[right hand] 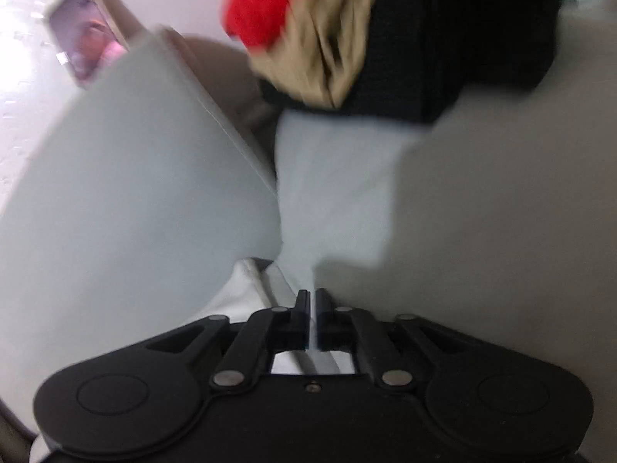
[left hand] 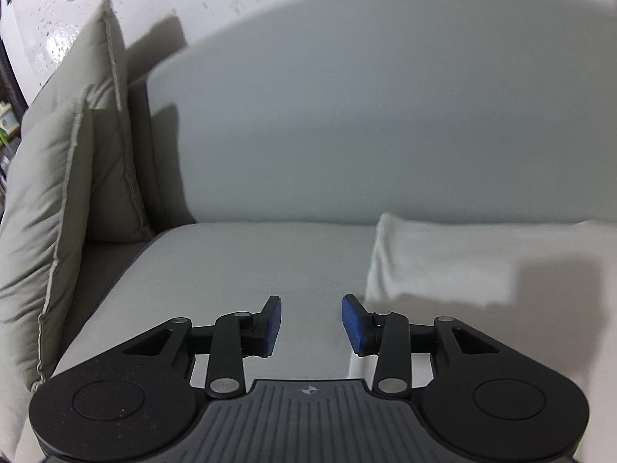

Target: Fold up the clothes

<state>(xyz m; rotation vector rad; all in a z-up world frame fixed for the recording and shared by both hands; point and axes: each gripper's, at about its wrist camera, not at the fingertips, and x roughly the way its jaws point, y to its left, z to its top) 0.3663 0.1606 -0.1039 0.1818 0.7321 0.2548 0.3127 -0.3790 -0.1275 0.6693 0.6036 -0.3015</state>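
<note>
A folded cloth is laid on the sofa seat, to the right, before the backrest. Cushions are propped at the seat's left end. In the right wrist view, a pile of clothes is heaped further back on the seat.

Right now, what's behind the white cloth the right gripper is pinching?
Behind the white cloth sits a pile of clothes: red, tan and black pieces on the sofa seat. Whatever lies under that pile is covered.

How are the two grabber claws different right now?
The left gripper has its jaws apart with nothing between them; the right gripper has its jaws nearly together, pinching a white cloth. The left one hangs over bare sofa seat; the right one faces a pile of clothes. Both are black with two fingers.
</note>
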